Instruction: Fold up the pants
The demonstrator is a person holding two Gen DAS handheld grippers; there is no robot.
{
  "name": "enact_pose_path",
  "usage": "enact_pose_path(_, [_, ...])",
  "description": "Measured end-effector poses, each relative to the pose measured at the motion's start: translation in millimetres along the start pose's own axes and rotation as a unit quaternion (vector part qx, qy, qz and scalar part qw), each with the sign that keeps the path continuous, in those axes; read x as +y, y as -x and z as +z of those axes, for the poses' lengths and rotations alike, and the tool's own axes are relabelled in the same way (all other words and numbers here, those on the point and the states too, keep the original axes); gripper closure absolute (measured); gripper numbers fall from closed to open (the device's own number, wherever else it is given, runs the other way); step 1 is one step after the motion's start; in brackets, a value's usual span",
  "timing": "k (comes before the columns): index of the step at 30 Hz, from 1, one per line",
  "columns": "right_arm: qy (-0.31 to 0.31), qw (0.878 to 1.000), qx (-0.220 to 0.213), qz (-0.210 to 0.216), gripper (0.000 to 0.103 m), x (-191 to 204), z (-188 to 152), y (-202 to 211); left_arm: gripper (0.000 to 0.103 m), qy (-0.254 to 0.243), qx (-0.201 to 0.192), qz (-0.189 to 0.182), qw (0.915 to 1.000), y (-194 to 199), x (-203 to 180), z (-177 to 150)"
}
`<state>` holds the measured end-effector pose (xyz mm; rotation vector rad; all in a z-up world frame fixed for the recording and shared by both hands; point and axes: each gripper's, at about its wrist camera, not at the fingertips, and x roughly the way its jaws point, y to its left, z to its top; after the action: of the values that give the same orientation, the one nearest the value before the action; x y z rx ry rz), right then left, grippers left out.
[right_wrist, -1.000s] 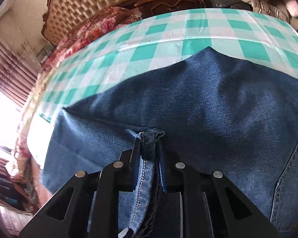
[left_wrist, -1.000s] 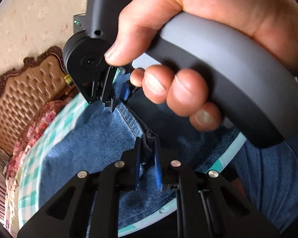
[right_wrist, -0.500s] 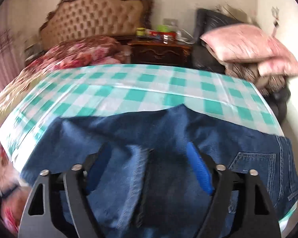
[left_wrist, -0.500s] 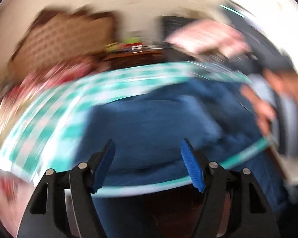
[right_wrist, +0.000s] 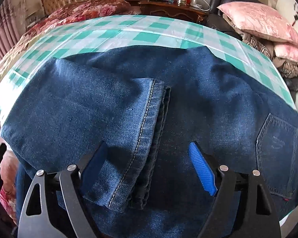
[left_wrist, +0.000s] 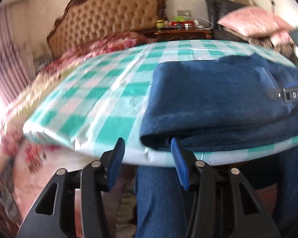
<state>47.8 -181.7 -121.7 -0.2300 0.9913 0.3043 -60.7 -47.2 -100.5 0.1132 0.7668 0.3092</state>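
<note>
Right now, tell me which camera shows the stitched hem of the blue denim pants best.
The right wrist view: the stitched hem lies sharp and close between its open gripper's fingers. The left wrist view shows only the blurred folded edge of the pants, no hem.

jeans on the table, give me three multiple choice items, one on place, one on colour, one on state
1. Where do the jeans lie?
A. on the checked tablecloth
B. on the bed
C. on the floor

2. What colour are the tablecloth's checks?
A. red and white
B. green and white
C. black and yellow

3. How does the right gripper stand?
A. shut on the hem
B. out of view
C. open, above the leg hem

Answers:
1 A, denim is spread across the cloth in both views.
2 B, green squares show around the jeans.
3 C, the blue pads stand wide apart, clear of the hem between them.
</note>
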Motion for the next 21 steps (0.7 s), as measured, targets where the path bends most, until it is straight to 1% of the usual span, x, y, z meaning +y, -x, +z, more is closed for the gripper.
enact_pose_path(2, [0.012,1.0,-0.001,-0.007,0.022,2.1,0.8,0.2,0.05,-0.028,-0.008,0.007,0.9995,-4.3,-11.2,4.9])
enact_pose_path(4, [0.012,1.0,0.003,-0.008,0.021,1.8,1.9,-1.4,0.048,-0.054,-0.003,0.031,0.9981,-12.8,-18.5,9.6])
enact_pose_path(5, [0.012,1.0,0.005,-0.006,0.02,1.2,2.2,-2.5,0.046,-0.063,0.007,0.043,0.997,-19.6,-19.1,10.7])
enact_pose_path(6, [0.012,1.0,0.006,-0.005,0.02,0.8,2.9,-4.0,0.043,-0.07,0.008,0.046,0.9964,-22.4,-17.9,11.3])
enact_pose_path(7, [0.016,1.0,0.006,-0.004,0.02,1.3,1.8,-3.0,0.037,-0.081,0.006,0.057,0.9951,-22.3,-17.6,11.5])
enact_pose_path(8, [0.018,1.0,0.005,-0.003,0.02,1.5,1.0,-1.7,0.035,-0.096,0.004,0.067,0.9931,-22.2,-18.1,11.0])
enact_pose_path(9, [0.017,1.0,0.006,-0.001,0.019,0.8,1.4,-2.4,0.034,-0.123,0.001,0.077,0.9895,-21.2,-20.4,10.1])
enact_pose_path(11, [0.015,1.0,0.007,0.0,0.018,-0.2,1.1,-1.9,0.035,-0.152,-0.008,0.083,0.9849,-17.4,-23.8,9.6])
enact_pose_path(12, [0.015,1.0,0.008,0.002,0.018,-0.6,1.1,-2.1,0.035,-0.17,-0.015,0.094,0.9809,-18.0,-26.0,9.5])
enact_pose_path(13, [0.014,1.0,0.009,0.003,0.018,-1.1,1.6,-2.7,0.032,-0.186,-0.016,0.106,0.9766,-22.3,-27.6,9.8])
enact_pose_path(14, [0.014,1.0,0.01,0.003,0.017,-1.5,1.6,-3.1,0.031,-0.189,-0.007,0.116,0.9751,-27.6,-25.8,10.6])
enact_pose_path(16, [0.016,1.0,0.013,0.005,0.017,-1.5,1.4,-3.0,0.03,-0.173,0.012,0.112,0.9784,-31.1,-15.9,11.1])
enact_pose_path(17, [0.016,1.0,0.013,0.006,0.017,-1.7,1.4,-3.1,0.027,-0.162,0.02,0.115,0.9799,-29.0,-6.7,10.5])
enact_pose_path(19, [0.012,1.0,0.013,0.011,0.017,-4.0,1.7,-3.9,0.027,-0.148,0.043,0.123,0.9804,-26.2,12.5,7.2])
enact_pose_path(20, [0.01,1.0,0.014,0.012,0.016,-4.7,1.7,-4.2,0.038,-0.132,0.045,0.111,0.9839,-21.1,21.4,7.4])
enact_pose_path(21, [0.01,1.0,0.014,0.013,0.016,-5.2,1.4,-4.4,0.049,-0.105,0.04,0.083,0.9903,-11.7,31.9,10.8])
